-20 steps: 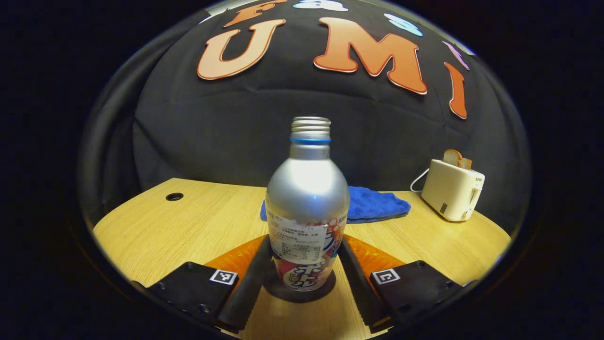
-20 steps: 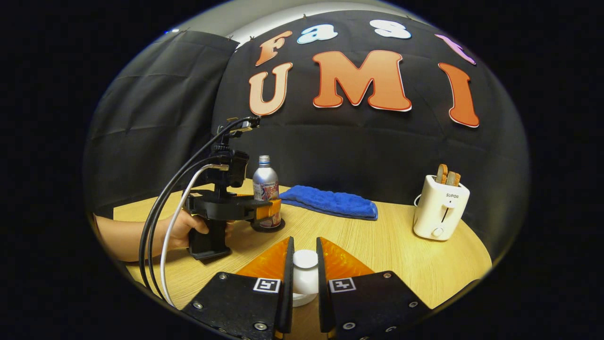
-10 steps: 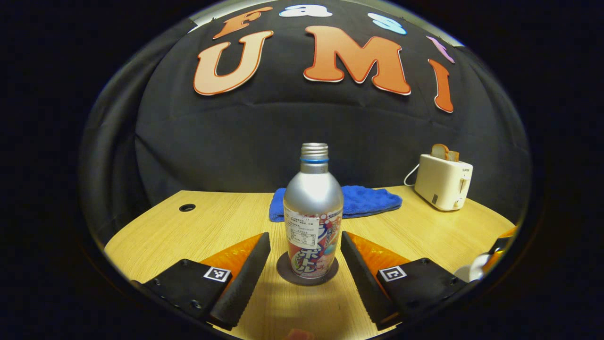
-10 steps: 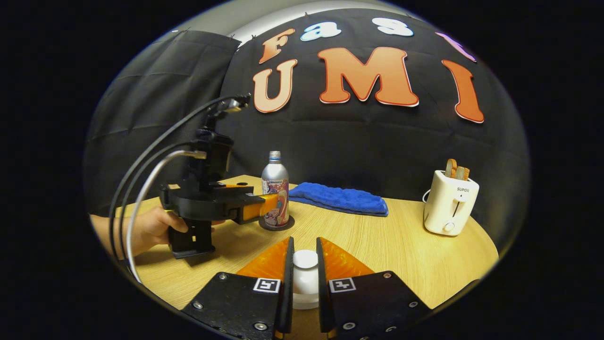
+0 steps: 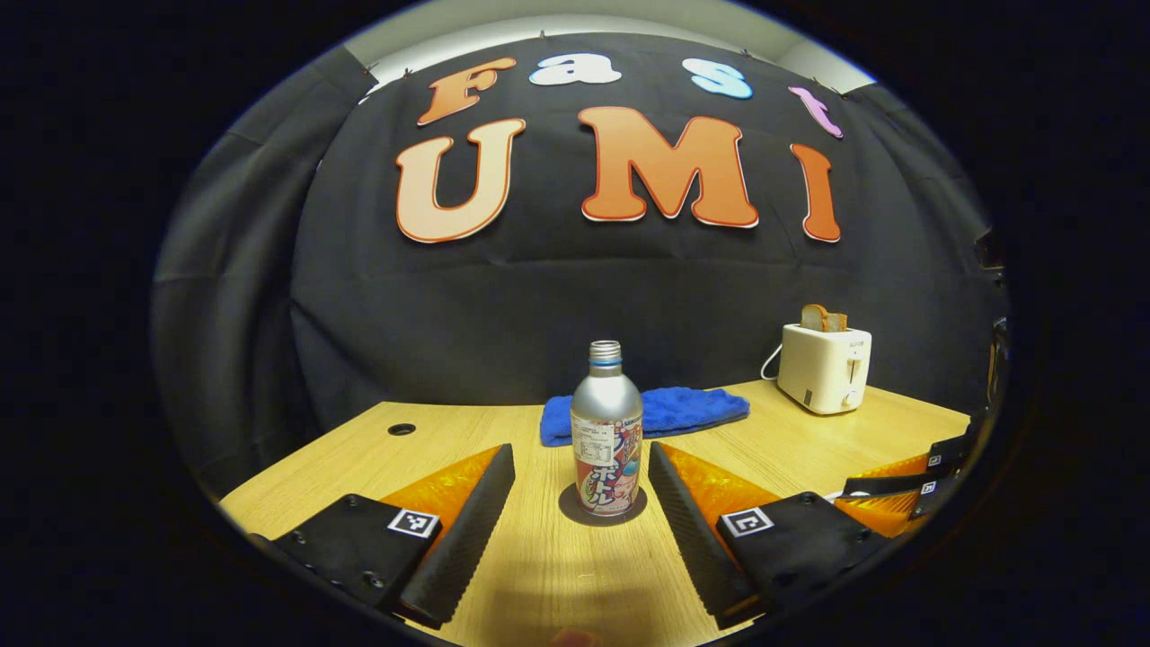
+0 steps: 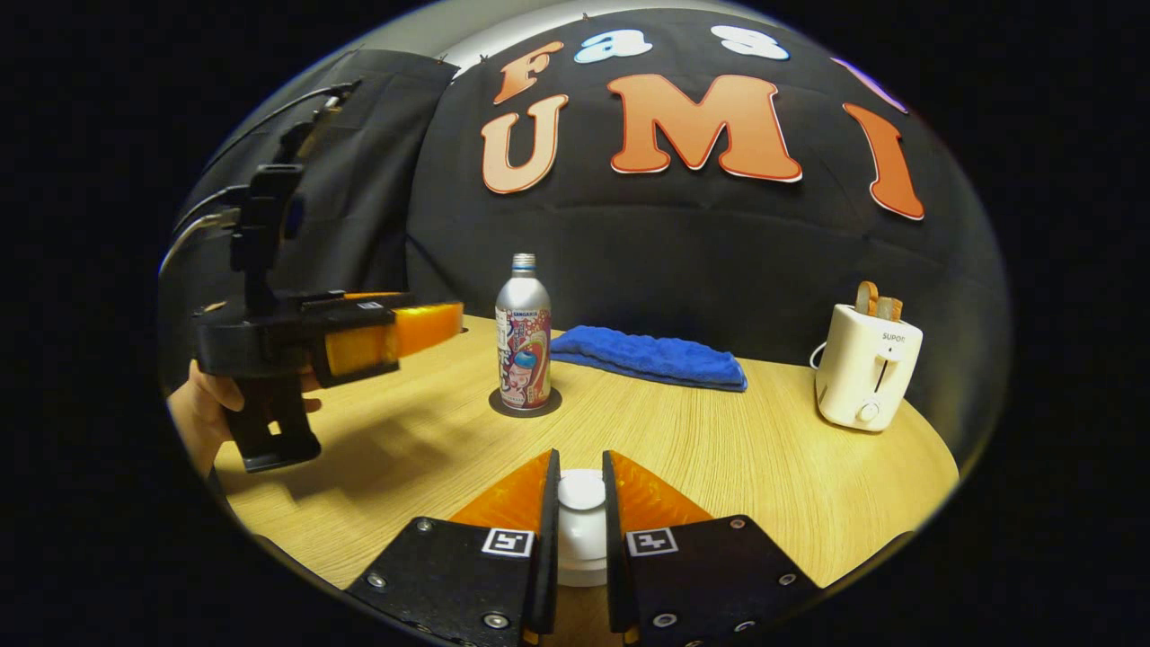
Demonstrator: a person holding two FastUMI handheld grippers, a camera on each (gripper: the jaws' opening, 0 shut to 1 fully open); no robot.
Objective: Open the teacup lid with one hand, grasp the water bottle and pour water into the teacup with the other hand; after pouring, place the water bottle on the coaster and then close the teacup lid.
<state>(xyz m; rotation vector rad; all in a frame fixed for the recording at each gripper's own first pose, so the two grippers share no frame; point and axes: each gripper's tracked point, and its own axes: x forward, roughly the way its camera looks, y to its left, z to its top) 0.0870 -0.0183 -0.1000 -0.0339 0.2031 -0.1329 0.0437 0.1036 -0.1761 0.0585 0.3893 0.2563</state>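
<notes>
Silver and upright, the water bottle (image 5: 607,428) is seen standing on the dark coaster (image 5: 572,509) on the desk (image 5: 449,431), just ahead of the left gripper (image 5: 579,503), whose fingers are spread wide and touch nothing. The teacup lid (image 6: 581,492) is clamped by its knob between the fingers of the right gripper (image 6: 580,530). The closing step is judged to be in hand: the lid should be kept level, centred over the cup's rim, lowered gently, and released only once seated.
</notes>
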